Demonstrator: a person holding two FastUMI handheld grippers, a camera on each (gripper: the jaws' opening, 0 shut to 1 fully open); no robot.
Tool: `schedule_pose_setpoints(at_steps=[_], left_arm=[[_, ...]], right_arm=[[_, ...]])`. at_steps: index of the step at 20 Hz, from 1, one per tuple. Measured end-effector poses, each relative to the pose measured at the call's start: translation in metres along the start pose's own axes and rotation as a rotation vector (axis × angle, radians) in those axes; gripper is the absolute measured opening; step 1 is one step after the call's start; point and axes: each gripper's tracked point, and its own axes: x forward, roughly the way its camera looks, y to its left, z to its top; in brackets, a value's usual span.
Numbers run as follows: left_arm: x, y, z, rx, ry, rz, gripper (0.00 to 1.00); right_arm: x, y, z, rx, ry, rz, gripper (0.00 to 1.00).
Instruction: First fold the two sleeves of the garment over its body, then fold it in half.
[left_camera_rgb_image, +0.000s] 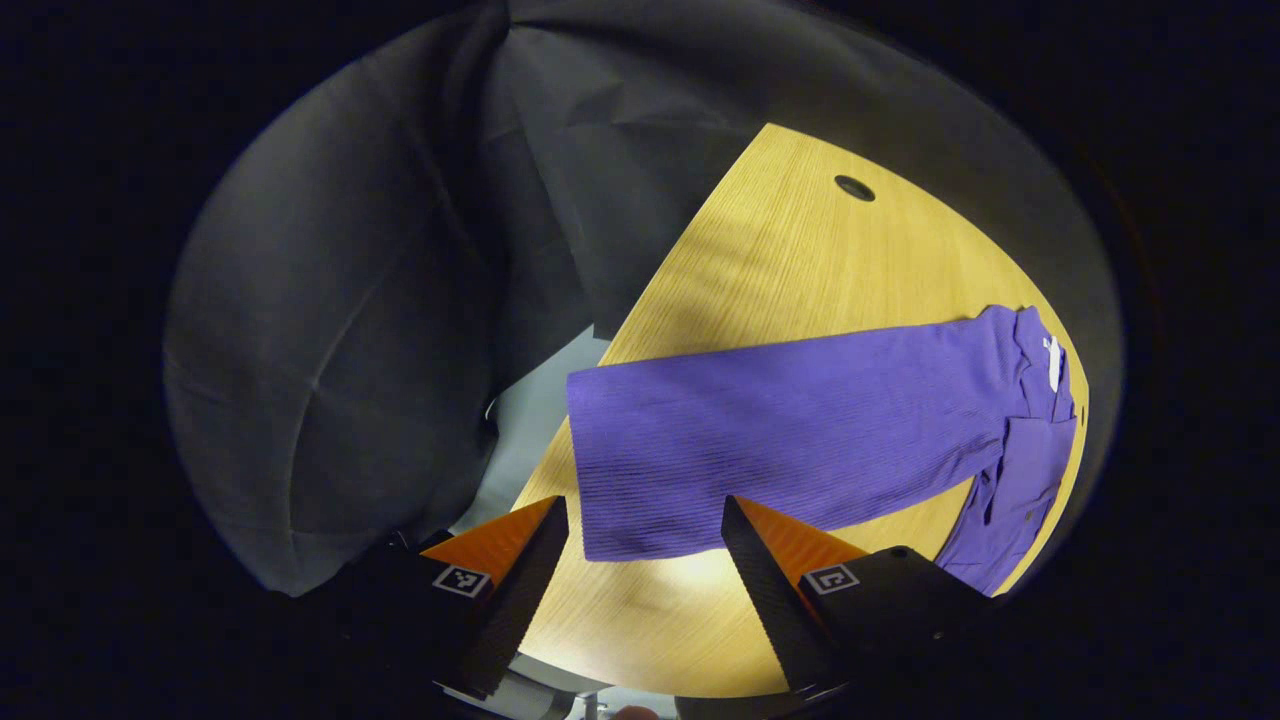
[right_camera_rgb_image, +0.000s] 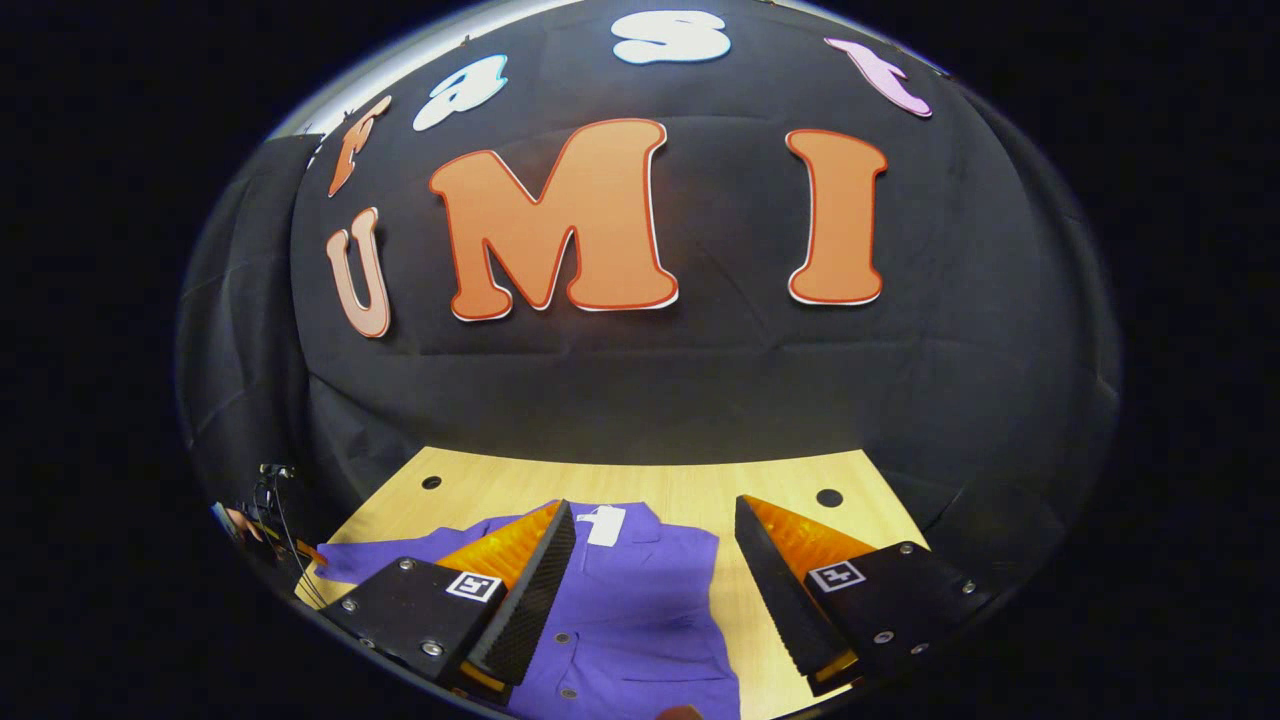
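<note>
While both tools hang with jaws spread wide and nothing between them, the left gripper (left_camera_rgb_image: 645, 545) hovers just above the table (left_camera_rgb_image: 800, 260), near the cuff end of the garment's left sleeve (left_camera_rgb_image: 790, 430), which stretches straight out from the body. The right gripper (right_camera_rgb_image: 655, 560) hangs over the purple garment (right_camera_rgb_image: 640, 620) by its collar. Sleeve-folding looks not yet begun; the next move likely calls for pinching that cuff and carrying it across onto the body.

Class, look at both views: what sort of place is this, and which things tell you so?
Probably a staged recording booth, not a home: black cloth walls surround a bare wooden table with round cable holes, and a purple shirt is laid out flat.
</note>
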Motion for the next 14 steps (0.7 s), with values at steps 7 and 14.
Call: schedule_pose_setpoints(at_steps=[7, 14], left_arm=[[0.028, -0.005, 0.004, -0.012, 0.063, -0.012, 0.95], [0.027, -0.019, 0.011, -0.028, 0.045, -0.067, 0.29]], right_arm=[[-0.006, -0.022, -0.008, -0.004, 0.020, -0.040, 0.96], [-0.007, -0.030, -0.018, -0.010, 0.033, -0.039, 0.95]])
